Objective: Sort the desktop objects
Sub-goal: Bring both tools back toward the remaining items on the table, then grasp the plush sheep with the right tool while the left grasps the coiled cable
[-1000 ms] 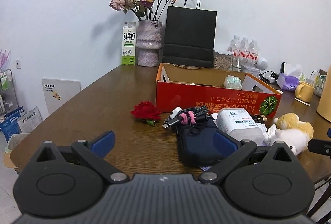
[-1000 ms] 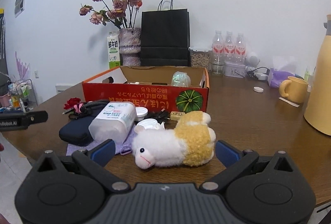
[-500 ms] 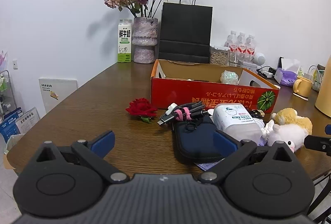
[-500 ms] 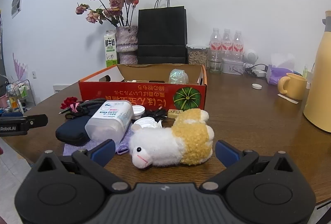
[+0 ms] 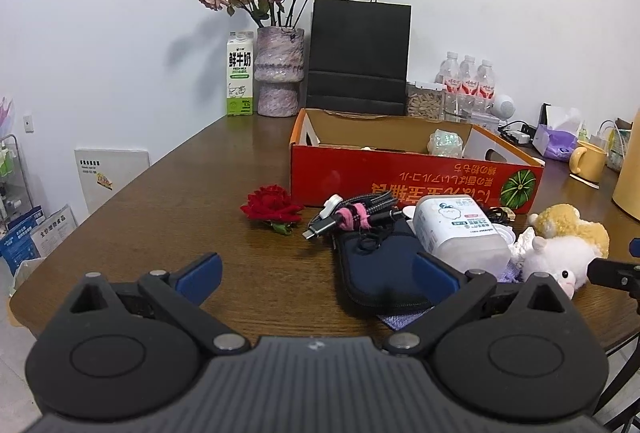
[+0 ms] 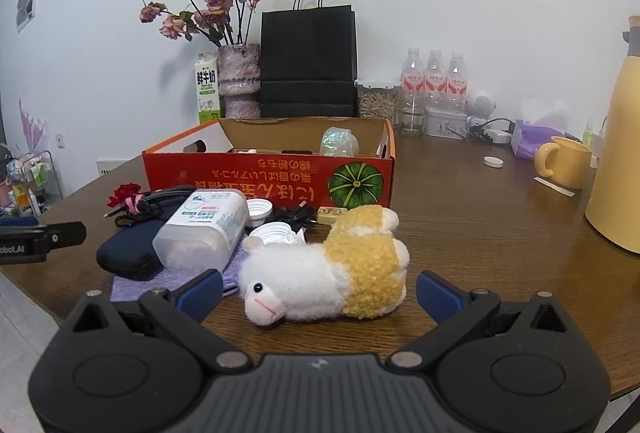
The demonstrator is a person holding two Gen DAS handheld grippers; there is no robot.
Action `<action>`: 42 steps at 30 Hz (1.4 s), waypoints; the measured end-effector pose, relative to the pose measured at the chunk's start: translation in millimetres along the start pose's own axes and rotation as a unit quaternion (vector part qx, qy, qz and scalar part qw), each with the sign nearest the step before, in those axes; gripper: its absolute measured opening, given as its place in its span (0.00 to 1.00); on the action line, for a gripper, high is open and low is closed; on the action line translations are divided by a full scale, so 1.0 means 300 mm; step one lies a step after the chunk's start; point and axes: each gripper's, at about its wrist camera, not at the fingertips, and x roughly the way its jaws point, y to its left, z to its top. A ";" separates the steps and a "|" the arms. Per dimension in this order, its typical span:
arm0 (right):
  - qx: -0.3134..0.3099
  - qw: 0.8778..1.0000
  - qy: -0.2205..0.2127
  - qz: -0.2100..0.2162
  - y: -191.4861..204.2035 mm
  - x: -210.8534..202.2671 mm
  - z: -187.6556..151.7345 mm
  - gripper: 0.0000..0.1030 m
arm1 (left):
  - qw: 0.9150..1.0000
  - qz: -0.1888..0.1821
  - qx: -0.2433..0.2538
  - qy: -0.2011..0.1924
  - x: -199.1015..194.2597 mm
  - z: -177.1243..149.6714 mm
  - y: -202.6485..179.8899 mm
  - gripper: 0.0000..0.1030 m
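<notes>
Hovering over the near edge of the dark brown wooden tabletop (image 5: 168,193), the left gripper (image 5: 316,269) has its jaws spread wide with nothing between them; the right gripper (image 6: 319,287) is the same, jaws wide and empty, lined up on the white and yellow plush sheep (image 6: 324,269), which lies on its side just ahead, head towards the left, not touched. Clutter sits in a cluster in front of the red and orange cardboard box with a green pumpkin print (image 5: 416,179): a navy blue zip pouch (image 5: 380,269) flat on the tabletop, partly over a lilac cloth (image 6: 136,283); a translucent white plastic bottle with a printed label (image 6: 204,229) on its side, leaning over the pouch's right edge; a bundle of black cables tied with a pink strap (image 5: 352,215) resting on the pouch's far end. A red fabric rose (image 5: 272,208) lies alone left of the cables, near the box's corner. Two white screw caps (image 6: 260,211) and a loose black cable (image 6: 294,215) sit between the bottle and the box, a small tan block (image 6: 332,212) just right of them. Inside the box, an iridescent crumpled wrapper (image 6: 339,143) shows near the right wall; other contents too hidden to tell. Behind: a black paper bag (image 6: 308,61) and a mottled purple vase of dried roses (image 5: 279,73).
</notes>
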 end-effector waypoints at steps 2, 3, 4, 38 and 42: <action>0.000 1.000 0.001 0.000 -0.003 0.009 0.005 1.00 | 1.000 -0.004 0.001 0.001 0.007 0.005 -0.005 1.00; 0.000 1.000 0.002 0.000 -0.006 0.013 0.008 1.00 | 1.000 -0.005 0.002 0.001 0.012 0.008 -0.008 1.00; -0.001 1.000 0.003 0.001 -0.007 0.018 0.011 1.00 | 1.000 -0.006 0.003 0.003 0.018 0.012 -0.010 1.00; -0.011 0.985 0.167 0.034 -0.156 0.364 0.171 0.53 | 0.993 -0.026 0.019 0.115 0.383 0.210 -0.047 1.00; -0.019 0.986 0.160 0.039 -0.153 0.365 0.171 0.48 | 0.991 -0.026 0.013 0.131 0.415 0.202 -0.041 1.00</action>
